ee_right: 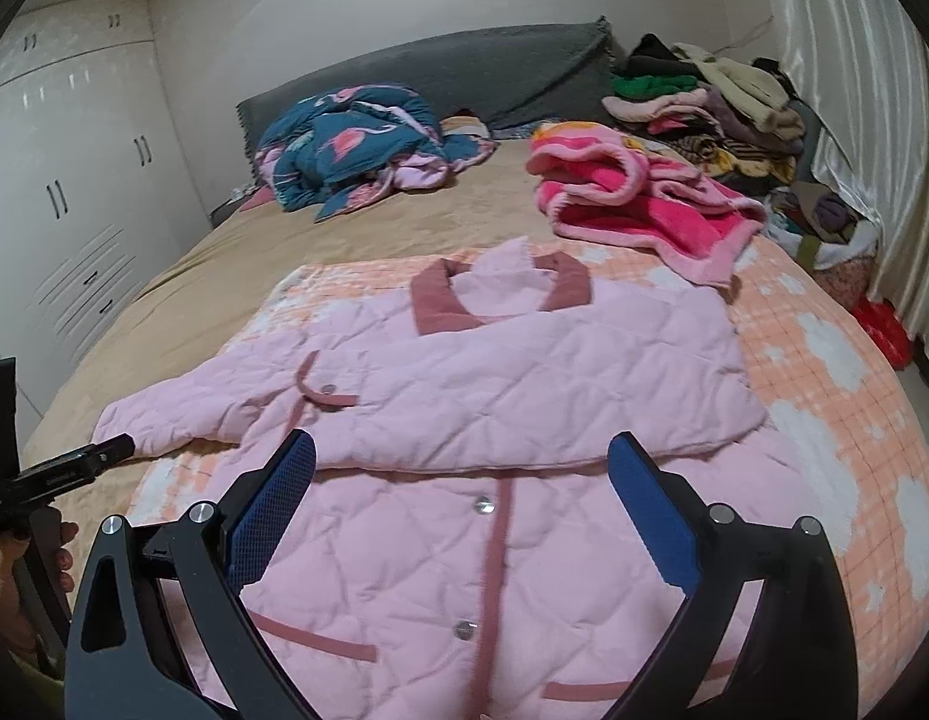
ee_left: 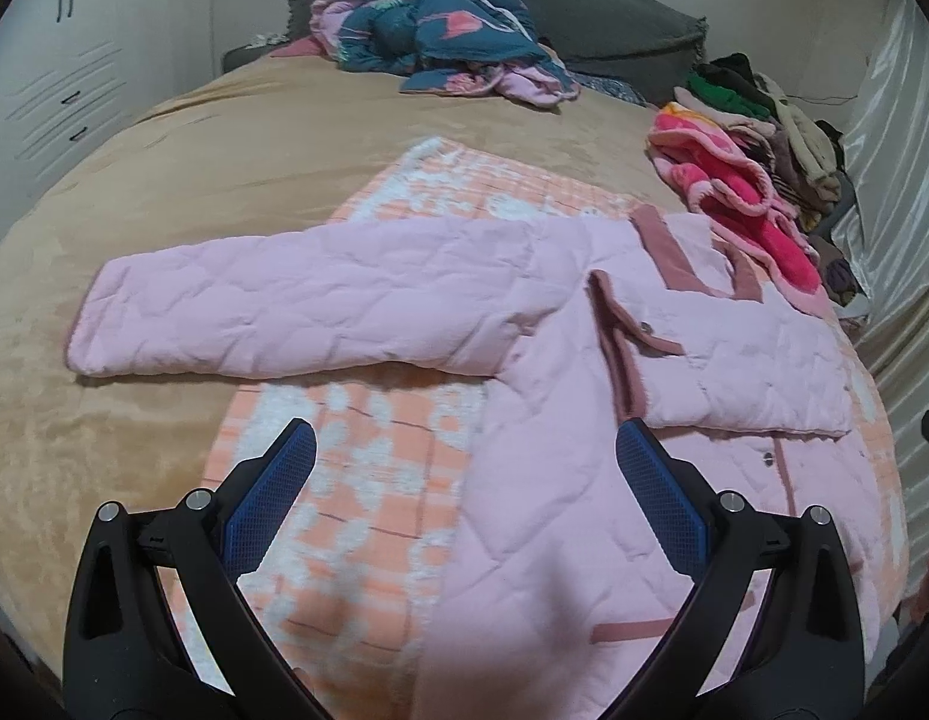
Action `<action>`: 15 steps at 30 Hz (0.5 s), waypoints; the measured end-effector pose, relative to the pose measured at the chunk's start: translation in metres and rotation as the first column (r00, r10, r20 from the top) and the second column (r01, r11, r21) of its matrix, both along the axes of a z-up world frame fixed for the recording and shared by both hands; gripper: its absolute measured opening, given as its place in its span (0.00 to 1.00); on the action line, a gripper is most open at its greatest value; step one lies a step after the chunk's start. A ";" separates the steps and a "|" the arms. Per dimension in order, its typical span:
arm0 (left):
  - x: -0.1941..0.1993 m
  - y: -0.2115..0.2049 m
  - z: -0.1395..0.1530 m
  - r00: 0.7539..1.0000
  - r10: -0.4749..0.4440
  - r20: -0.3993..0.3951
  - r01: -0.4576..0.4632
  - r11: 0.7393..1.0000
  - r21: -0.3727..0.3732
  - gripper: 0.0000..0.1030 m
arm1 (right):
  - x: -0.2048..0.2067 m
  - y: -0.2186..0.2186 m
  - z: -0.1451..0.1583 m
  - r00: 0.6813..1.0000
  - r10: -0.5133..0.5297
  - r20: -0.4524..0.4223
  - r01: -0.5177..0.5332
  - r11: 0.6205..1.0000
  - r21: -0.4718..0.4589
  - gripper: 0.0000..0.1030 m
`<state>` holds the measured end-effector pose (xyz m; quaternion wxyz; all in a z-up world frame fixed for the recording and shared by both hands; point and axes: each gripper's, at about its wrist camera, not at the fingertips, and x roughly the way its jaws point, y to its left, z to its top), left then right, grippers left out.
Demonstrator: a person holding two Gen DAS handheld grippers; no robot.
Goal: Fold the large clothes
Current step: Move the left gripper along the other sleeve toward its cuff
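A pink quilted jacket (ee_left: 554, 480) with dusty-rose trim lies front up on an orange-and-white checked blanket (ee_left: 368, 480) on the bed. Its left sleeve (ee_left: 284, 306) stretches out flat to the left. Its right sleeve (ee_right: 524, 396) is folded across the chest, below the collar (ee_right: 440, 300). My left gripper (ee_left: 464, 450) is open and empty above the jacket's lower left side. My right gripper (ee_right: 461, 462) is open and empty above the button placket (ee_right: 494, 540). The left gripper's tip (ee_right: 104, 450) shows at the left edge of the right wrist view.
A tan bedspread (ee_left: 164, 180) covers the bed. A teal-and-pink quilt (ee_left: 440, 36) is bunched by the grey headboard (ee_right: 494, 72). A bright pink fleece garment (ee_right: 644, 204) lies beyond the jacket. A clothes pile (ee_right: 704, 102) sits far right. White wardrobes (ee_right: 62, 180) stand left.
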<state>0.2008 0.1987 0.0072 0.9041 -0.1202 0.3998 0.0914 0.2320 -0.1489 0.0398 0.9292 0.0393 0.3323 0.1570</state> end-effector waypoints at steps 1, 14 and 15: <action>-0.002 0.003 -0.001 1.000 0.004 0.004 -0.004 1.000 0.004 0.91 | 0.000 0.007 0.001 1.000 0.009 0.002 -0.009 1.000 0.000 0.95; -0.021 0.051 -0.010 0.995 0.093 0.033 -0.091 0.995 -0.045 0.91 | 0.004 0.076 0.002 0.995 0.100 0.005 -0.100 0.995 -0.011 0.95; -0.021 0.054 -0.010 0.994 0.100 0.033 -0.098 0.994 -0.045 0.91 | 0.004 0.082 0.002 0.994 0.109 0.008 -0.109 0.994 -0.015 0.95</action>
